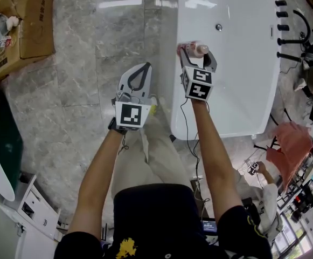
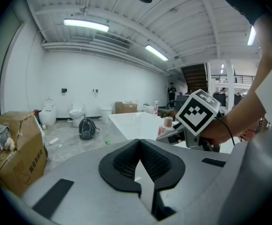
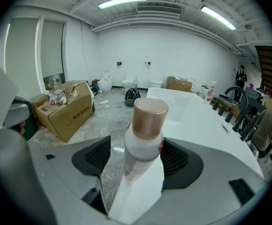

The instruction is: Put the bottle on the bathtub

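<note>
The bottle stands between the two pads of the right gripper, which is closed on its white body. Its brown cap points away from the camera, and its lower end is cut off at the bottom of the right gripper view. In the head view only the cap end and a little red print show past the gripper, above the left rim of the bathtub. Whether the bottle touches the rim cannot be told.

The left gripper has its tips together, with only a small teardrop gap between the black pads and nothing in it. It hangs over the floor, beside the bathtub and apart from it.

The bathtub is white and glossy, with a round drain fitting near its far end and a row of black taps along its right side. Its near end is partly hidden behind the person's right forearm.

The floor is grey marble-look tile with reflections of the lights. A cardboard box lies at the far left, cut off by the frame edge, with small items on top that are too small to identify. Toilets stand along the far white wall with a dark backpack in front of them, and strip lights run across the ceiling. Another person sits at the lower right among clutter.
</note>
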Available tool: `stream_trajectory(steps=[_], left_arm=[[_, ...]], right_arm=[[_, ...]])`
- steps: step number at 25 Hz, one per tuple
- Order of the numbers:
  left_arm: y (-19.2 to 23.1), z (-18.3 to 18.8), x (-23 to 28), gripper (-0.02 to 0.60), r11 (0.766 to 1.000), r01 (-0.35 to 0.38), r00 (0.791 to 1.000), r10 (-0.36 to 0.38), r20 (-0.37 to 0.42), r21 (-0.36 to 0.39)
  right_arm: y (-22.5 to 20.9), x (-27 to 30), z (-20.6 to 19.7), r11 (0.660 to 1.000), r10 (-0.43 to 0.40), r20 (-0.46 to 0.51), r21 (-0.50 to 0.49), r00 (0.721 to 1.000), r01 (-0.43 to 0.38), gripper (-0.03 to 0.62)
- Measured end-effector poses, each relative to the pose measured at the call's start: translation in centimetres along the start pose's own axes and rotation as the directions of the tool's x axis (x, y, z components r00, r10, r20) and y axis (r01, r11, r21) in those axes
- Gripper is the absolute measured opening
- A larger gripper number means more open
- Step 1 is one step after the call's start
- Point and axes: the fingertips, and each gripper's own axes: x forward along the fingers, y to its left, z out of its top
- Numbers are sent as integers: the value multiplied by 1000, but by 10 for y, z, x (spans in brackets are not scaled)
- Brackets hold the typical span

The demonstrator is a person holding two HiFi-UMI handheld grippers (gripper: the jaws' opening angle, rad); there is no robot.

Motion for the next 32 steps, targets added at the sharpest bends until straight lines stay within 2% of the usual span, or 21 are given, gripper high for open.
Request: stream_trajectory(steps=[5,8,18,26,32], left_arm=[[0,-5,-1,18,1000,-4,1000,4,2,12],[2,-11,-1,18,1000,-8,1000,8,8,21],[1,-14,-3,18,1000,-6,1000,6,-13,7],[1,-19,-3,18,1000,-8,1000,8,0,22],[0,-20,-1,18,1000,-6,1000,6,1,17]], right_arm=[[3,4,0,1000,-1,0,-4,1000,1,321],[2,6,1,999,-33,4,-37,999,33,229],[7,5,3,999,-6,20,-37,1000,6,221],[9,5,4,999,21,36,-47,999,-19,218],[6,8,1,999,8,27,-47,1000,-7,225]])
